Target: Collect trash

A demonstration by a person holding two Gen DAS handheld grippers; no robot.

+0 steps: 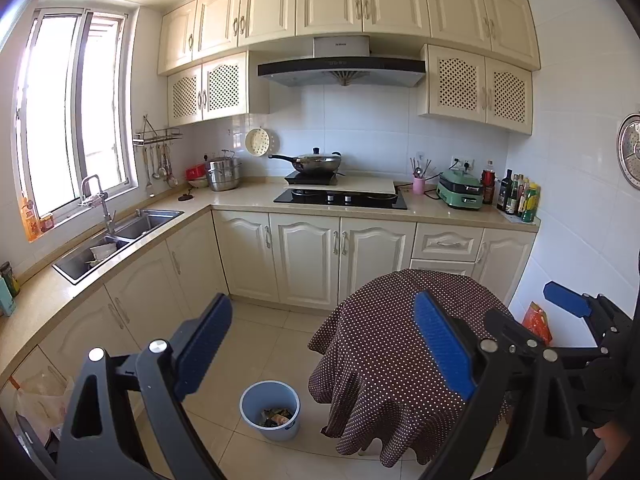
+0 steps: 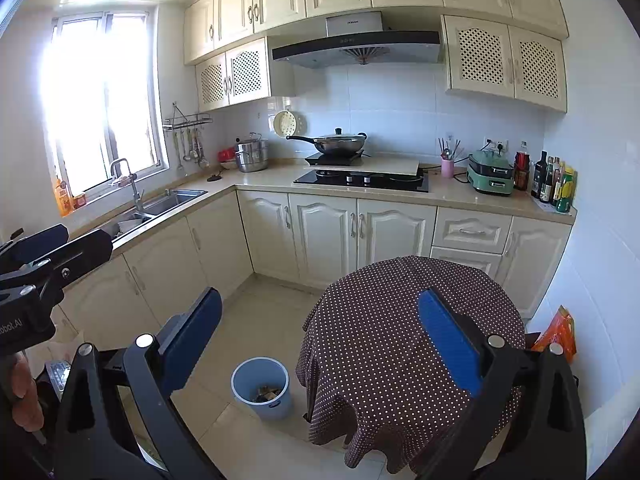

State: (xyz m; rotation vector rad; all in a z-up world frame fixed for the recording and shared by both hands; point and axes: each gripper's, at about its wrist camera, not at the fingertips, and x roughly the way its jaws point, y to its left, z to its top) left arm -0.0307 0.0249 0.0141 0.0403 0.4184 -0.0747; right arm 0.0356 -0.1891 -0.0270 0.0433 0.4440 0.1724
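Above the kitchen floor, the left gripper [image 1: 324, 344] and right gripper [image 2: 320, 340] hang spread wide, holding nothing. Below sits the blue bin [image 1: 270, 410] containing trash [image 1: 275, 417], just beside the dotted-cloth table [image 1: 384, 320].

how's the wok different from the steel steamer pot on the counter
The wok is wide and shallow with a long dark handle, and sits on a portable cooktop behind the hob. The steamer pot is tall and stacked, standing directly on the counter in the corner. Both are shiny metal and lidded.
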